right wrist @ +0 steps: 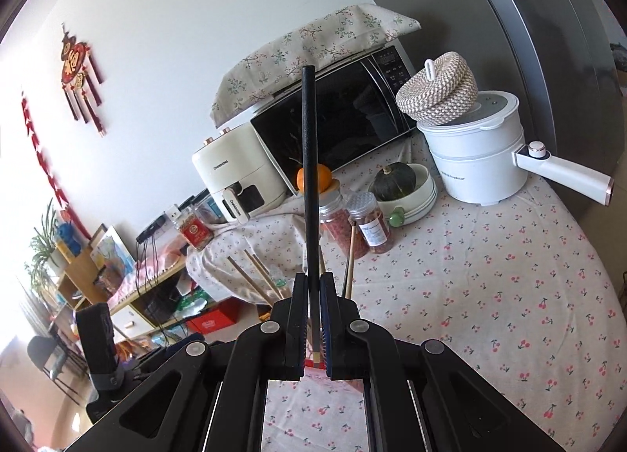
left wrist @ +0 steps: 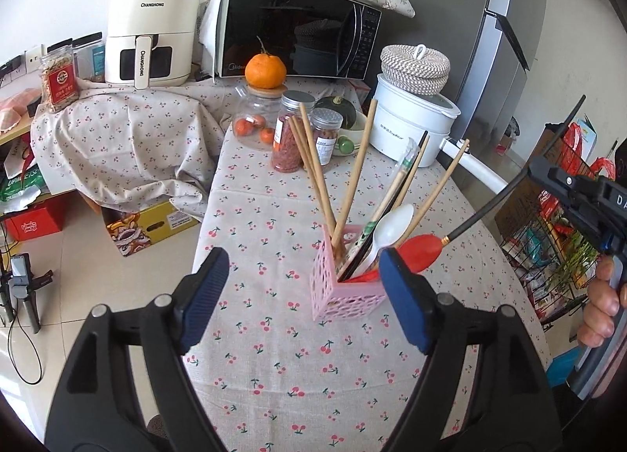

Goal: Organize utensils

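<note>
Right tool (right wrist: 312,318) clamped on black handle of red-headed spatula (left wrist: 421,252), head at rim of pink perforated plastic holder (left wrist: 345,291) on cherry-print desk (left wrist: 274,354); left tool (left wrist: 301,295) wide open, empty, w/ holder just beside it: steady holder, lower spatula straight, avoid chopsticks (left wrist: 354,173).

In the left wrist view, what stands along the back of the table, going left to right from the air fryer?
Air fryer → microwave → orange sitting on a glass jar's lid → white cooking pot with a woven basket on top → grey fridge.
</note>
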{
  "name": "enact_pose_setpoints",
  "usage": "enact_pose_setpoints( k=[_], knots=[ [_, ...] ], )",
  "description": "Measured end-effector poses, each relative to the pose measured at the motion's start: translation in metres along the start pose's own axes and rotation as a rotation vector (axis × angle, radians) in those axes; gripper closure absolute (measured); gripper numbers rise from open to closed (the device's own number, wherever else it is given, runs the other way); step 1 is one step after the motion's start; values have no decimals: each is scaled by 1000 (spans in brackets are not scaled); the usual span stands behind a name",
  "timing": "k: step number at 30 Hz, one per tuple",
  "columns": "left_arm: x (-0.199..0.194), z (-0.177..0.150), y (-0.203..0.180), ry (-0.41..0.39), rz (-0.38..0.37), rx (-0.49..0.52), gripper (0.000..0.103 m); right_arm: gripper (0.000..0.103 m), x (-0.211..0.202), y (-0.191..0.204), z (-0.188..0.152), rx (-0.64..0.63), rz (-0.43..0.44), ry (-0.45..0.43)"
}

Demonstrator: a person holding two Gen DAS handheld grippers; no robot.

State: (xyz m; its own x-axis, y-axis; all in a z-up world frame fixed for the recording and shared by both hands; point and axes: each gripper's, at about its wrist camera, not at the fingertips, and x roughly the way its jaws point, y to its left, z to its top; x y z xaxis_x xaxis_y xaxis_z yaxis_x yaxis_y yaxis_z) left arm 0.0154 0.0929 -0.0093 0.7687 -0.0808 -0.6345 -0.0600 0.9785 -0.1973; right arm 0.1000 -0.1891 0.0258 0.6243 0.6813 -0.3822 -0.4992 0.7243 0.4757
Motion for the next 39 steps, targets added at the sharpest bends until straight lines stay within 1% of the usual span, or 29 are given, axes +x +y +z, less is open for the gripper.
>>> enact_pose_setpoints(
  k=[5,9,11,12,14,16,17,19,20,22,24,26,28,30,32,33,34,36,39],
  knots=[
    [1,-7,3,32,-4,17,24,97,14,12,-3,-44,-27,-13],
    [2,-12,1,53,-16,36,23,97,29,14,-7,-51,-37,13],
    [2,-13,-2,57,-23,46,23,95,36,15,-10,-61,-32,24],
    [1,-13,-3,58,-28,51,23,92,37,15,-10,-69,-29,19],
    [0,-13,-7,59,-39,60,23,83,35,19,-11,-95,-25,-3],
    [-2,-14,-11,59,-50,73,23,58,26,22,-10,-109,-14,-37],
    [-3,-14,-14,58,-54,81,23,54,20,22,-10,-112,-9,-54],
    [-5,-15,-20,58,-61,101,21,51,9,20,-8,-116,-3,-71],
    [-6,-16,-23,58,-64,112,20,49,4,18,-7,-116,-6,-75],
    [-7,-17,-29,60,-65,131,18,41,-6,12,-6,-112,-17,-84],
    [-8,-19,-36,68,-50,140,16,36,-16,4,-6,-112,-42,-88],
    [-10,-21,-42,82,-23,135,12,31,-26,-3,-7,-122,-93,-85],
    [-14,-24,-48,87,-18,125,4,22,-36,-8,-10,-158,-197,-89],
    [-19,-26,-55,88,-6,120,1,17,-45,-11,-14,-206,-295,-95],
    [-22,-28,-63,95,23,121,1,11,-54,-13,-20,-241,-368,-97],
    [-24,-28,-66,93,33,121,1,3,-59,-14,-23,-254,-400,-94],
    [-25,-29,-69,90,39,120,1,0,-64,-16,-28,-264,-438,-93],
    [-28,-29,-76,79,41,119,1,0,-73,-16,-36,-279,-516,-98],
    [-35,-29,-86,47,43,120,1,0,-80,-15,-43,-281,-585,-86]
  ],
)
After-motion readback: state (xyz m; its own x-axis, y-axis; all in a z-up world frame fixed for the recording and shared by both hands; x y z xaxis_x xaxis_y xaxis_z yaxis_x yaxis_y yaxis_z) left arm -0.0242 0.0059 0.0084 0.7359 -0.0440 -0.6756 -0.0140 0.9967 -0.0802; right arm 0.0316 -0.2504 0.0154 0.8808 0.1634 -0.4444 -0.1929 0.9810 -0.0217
